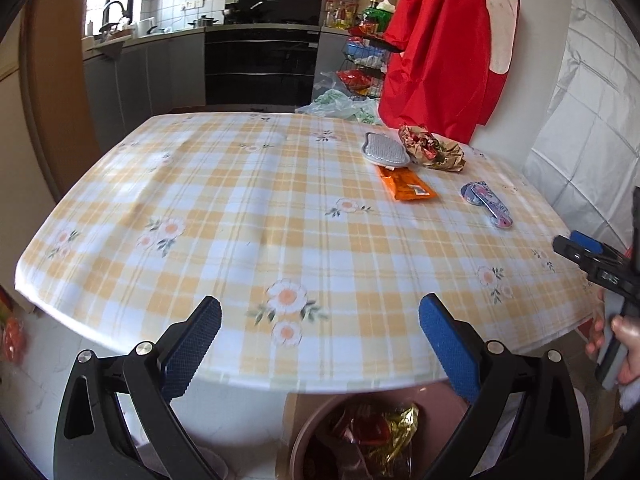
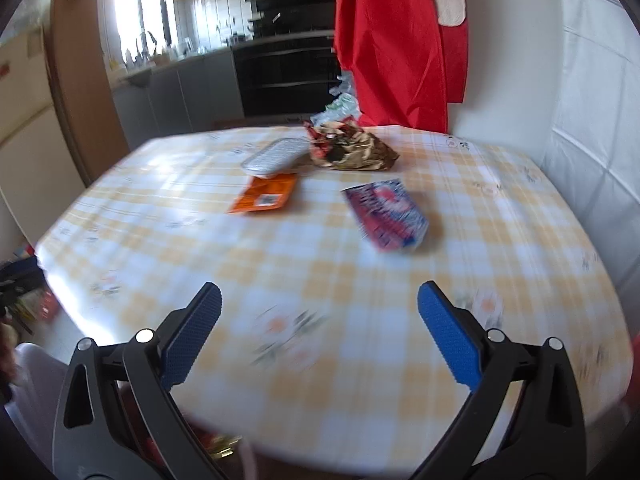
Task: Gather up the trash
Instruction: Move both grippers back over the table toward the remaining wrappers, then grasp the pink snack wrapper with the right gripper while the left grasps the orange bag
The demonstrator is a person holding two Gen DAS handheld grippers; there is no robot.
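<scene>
Several pieces of trash lie at the far right of the checked table (image 1: 224,208): a crumpled brown-and-red wrapper (image 1: 432,148) (image 2: 352,148), a silver foil pack (image 1: 386,150) (image 2: 272,156), an orange packet (image 1: 406,188) (image 2: 264,194) and a blue-and-pink wrapper (image 1: 486,204) (image 2: 386,216). A brown bin (image 1: 360,436) holding red and gold wrappers stands under the near table edge. My left gripper (image 1: 320,340) is open and empty above the bin. My right gripper (image 2: 319,334) (image 1: 580,250) is open and empty over the table, short of the blue-and-pink wrapper. The right wrist view is motion-blurred.
A red cloth (image 1: 444,40) hangs on the white wall behind the trash. A kitchen counter with an oven (image 1: 260,64), a wire rack of goods (image 1: 360,68) and plastic bags (image 1: 336,104) lie beyond the table. A hand (image 1: 624,344) holds the right gripper's handle.
</scene>
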